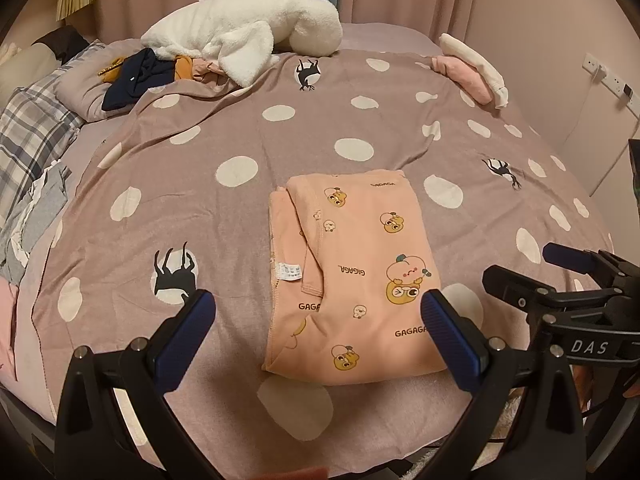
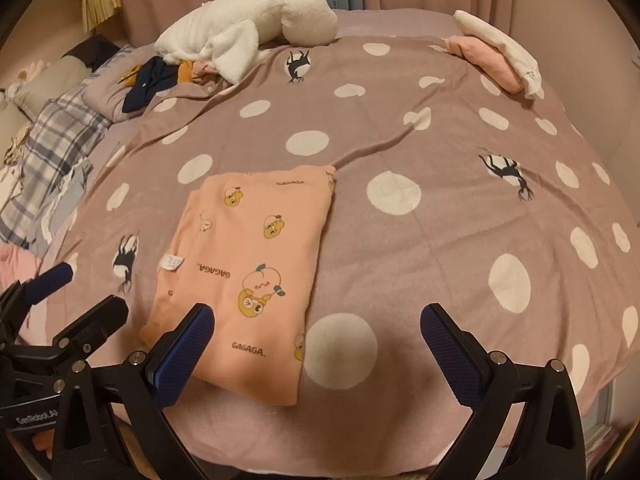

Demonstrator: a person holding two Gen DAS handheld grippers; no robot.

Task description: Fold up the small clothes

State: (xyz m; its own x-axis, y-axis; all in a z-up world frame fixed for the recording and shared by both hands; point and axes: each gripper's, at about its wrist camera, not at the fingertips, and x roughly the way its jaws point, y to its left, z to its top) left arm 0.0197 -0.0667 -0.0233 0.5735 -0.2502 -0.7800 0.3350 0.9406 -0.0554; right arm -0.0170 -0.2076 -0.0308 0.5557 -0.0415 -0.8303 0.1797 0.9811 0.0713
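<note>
Both hand-held grippers are spread wide with nothing in them. The left hand-held gripper (image 1: 319, 322) hovers over the near end of the folded peach garment (image 1: 356, 276), one blue pad at its right edge. The right hand-held gripper (image 2: 317, 336) sits just to the right, its left pad (image 2: 184, 354) over the garment's near left corner.

The garment is a neat rectangle with cartoon prints and "GAGAGA" text, lying flat near the front of the bed on a mauve duvet (image 2: 460, 208) with white dots and black horses.

Further back: a fluffy white blanket (image 1: 244, 34) on top of some dark and orange clothes (image 1: 132, 76), and a pink-and-white folded stack (image 1: 476, 70) at the far right. Plaid fabric (image 1: 28, 128) sits at the left edge.
</note>
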